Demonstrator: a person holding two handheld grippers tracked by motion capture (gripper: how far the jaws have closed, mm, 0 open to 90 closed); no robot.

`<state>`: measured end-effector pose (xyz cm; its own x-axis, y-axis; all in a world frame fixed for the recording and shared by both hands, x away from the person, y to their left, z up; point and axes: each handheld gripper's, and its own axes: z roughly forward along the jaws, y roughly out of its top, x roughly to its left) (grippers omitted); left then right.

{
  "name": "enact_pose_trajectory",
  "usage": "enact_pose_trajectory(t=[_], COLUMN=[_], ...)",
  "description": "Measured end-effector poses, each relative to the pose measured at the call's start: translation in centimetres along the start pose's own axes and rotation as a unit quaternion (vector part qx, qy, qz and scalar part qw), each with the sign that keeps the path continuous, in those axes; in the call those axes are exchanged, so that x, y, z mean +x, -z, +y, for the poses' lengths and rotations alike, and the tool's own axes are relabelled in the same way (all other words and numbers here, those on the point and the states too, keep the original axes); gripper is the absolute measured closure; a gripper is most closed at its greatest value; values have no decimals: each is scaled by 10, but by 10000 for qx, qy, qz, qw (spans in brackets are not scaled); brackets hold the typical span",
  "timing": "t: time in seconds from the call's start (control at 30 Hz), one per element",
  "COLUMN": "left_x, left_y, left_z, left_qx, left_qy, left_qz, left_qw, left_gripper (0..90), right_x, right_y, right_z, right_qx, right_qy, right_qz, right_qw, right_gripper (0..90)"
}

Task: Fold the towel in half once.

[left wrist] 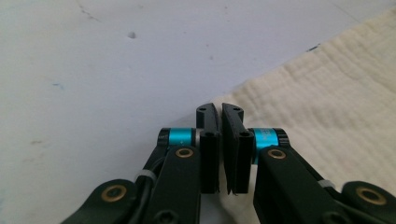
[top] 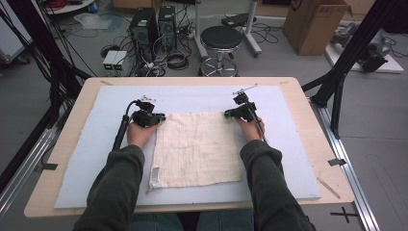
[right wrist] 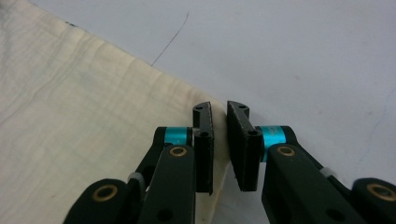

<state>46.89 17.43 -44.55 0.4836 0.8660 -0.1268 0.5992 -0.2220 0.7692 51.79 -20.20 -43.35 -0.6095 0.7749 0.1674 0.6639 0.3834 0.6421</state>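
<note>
A cream, crinkled cloth [top: 197, 149] lies flat on the pale blue mat [top: 91, 149], with a small label near its front left corner. My left gripper [top: 161, 117] is at the cloth's far left corner. In the left gripper view its jaws [left wrist: 220, 109] stand almost together over the cloth's edge [left wrist: 327, 93]. My right gripper [top: 227, 114] is at the far right corner. In the right gripper view its jaws [right wrist: 220, 107] are drawn close, and a sliver of the cloth [right wrist: 84, 116] rises between them. Both grippers are low against the mat.
The mat covers a wooden table [top: 320, 144], leaving a bare rim all round. On the floor beyond the far edge are a black stool [top: 221, 38], two computer towers [top: 153, 26], cables and a cardboard box [top: 312, 24]. Black frame posts [top: 351, 53] flank the table.
</note>
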Motion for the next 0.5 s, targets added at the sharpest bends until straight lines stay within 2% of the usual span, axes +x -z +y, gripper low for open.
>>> enact_pose_trajectory(t=[0.2, 0.23, 0.27, 0.5], left_x=[0, 1, 1, 3], left_y=[3, 4, 8, 24], left_z=[2, 2, 5, 9], left_qx=[-21, -41, -194, -434], left_qy=[12, 5, 53, 22], left_qz=[21, 25, -24, -170], left_qw=[10000, 10000, 9998, 9989], left_gripper=[869, 870, 870, 870], right_x=[-1, 0, 1, 2], right_y=[7, 10, 12, 23], right_z=[1, 3, 4, 6], right_qx=[-15, -73, -114, -262], right_qy=[38, 106, 157, 182], right_qz=[81, 95, 80, 209], right_qw=[10000, 9999, 9998, 9993], right_gripper=[835, 836, 837, 836])
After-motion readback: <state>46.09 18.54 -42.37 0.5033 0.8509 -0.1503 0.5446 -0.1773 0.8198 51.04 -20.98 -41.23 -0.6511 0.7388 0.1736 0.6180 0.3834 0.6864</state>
